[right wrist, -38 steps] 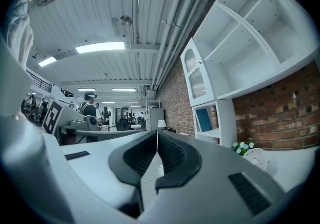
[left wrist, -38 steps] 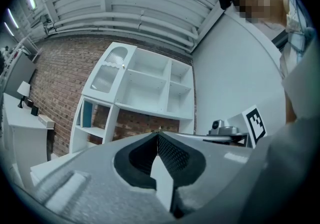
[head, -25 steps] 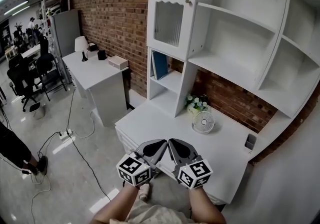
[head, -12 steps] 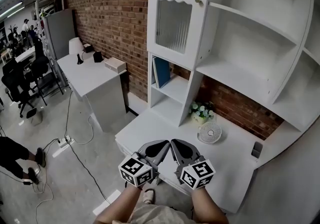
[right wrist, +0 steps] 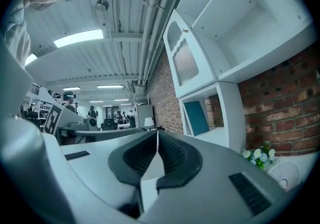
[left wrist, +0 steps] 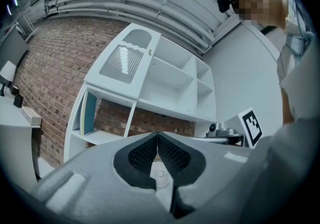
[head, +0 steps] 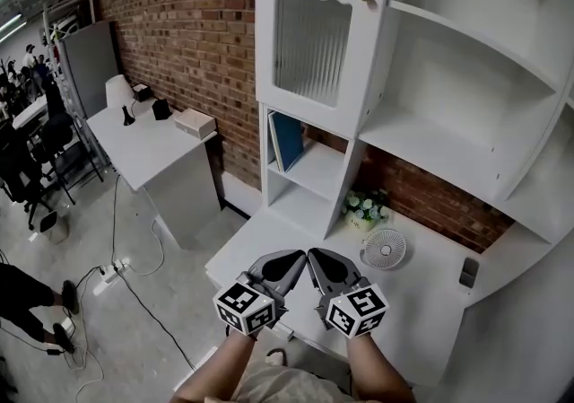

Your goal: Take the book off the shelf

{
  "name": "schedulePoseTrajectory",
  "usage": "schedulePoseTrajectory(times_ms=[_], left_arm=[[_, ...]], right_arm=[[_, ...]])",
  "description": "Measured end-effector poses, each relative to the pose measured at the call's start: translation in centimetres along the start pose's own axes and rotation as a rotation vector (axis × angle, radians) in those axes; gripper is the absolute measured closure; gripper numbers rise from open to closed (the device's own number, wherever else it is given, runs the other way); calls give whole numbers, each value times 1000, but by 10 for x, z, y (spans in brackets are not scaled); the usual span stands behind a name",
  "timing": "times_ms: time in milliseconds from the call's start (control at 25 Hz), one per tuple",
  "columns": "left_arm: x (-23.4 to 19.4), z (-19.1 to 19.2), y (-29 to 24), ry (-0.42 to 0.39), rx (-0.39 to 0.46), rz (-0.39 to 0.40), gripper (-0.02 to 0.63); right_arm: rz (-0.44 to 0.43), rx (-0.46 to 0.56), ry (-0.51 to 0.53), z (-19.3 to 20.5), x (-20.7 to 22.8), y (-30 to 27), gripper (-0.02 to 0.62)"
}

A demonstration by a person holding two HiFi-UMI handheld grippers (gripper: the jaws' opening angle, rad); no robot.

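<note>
A teal book (head: 287,141) leans upright in the small open compartment under the glass-door cabinet (head: 314,33) of the white shelf unit; it also shows in the left gripper view as the book (left wrist: 90,113) and in the right gripper view as the book (right wrist: 196,117). My left gripper (head: 285,259) and right gripper (head: 325,258) hover side by side over the near edge of the white desk (head: 260,244), well short of the book. Both are shut and hold nothing: the left gripper (left wrist: 157,135) and right gripper (right wrist: 157,135) each have their pads meeting at the tips.
On the desk under the shelves stand a small white fan (head: 384,249), a pot of flowers (head: 368,206) and a dark phone-like object (head: 467,272). A second desk (head: 143,145) with a lamp (head: 117,91) stands at left. Cables and a power strip (head: 108,274) lie on the floor.
The shelf unit and desk have come closer in the head view as both grippers moved toward them together. Both pairs of jaws stayed shut.
</note>
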State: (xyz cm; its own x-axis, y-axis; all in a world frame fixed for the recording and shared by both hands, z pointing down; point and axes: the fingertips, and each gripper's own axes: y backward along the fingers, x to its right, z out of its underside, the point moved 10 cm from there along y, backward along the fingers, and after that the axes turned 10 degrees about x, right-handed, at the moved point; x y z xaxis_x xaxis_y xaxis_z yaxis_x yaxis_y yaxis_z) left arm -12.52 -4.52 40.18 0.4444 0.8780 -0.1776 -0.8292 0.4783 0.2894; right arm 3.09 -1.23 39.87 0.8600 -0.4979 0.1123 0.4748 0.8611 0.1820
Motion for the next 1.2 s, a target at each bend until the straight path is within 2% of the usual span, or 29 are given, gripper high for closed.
schedulePoseTrajectory(times_ms=[320,640,880,1200], left_arm=[[-42,-5,-14,-8,-2,27,597],[-67,-7,-17,10,11,17,596],[-74,-3,-24,32,20,-13,596],[-87,-4,-41,17,30,-73,595]], right_arm=[[21,26,6,3,14,-41,578],[11,20,4,8,19,-69,578],[-9,-1,-3,9,30,-77,578],[-38,-17,-2,5,58,-90,578]])
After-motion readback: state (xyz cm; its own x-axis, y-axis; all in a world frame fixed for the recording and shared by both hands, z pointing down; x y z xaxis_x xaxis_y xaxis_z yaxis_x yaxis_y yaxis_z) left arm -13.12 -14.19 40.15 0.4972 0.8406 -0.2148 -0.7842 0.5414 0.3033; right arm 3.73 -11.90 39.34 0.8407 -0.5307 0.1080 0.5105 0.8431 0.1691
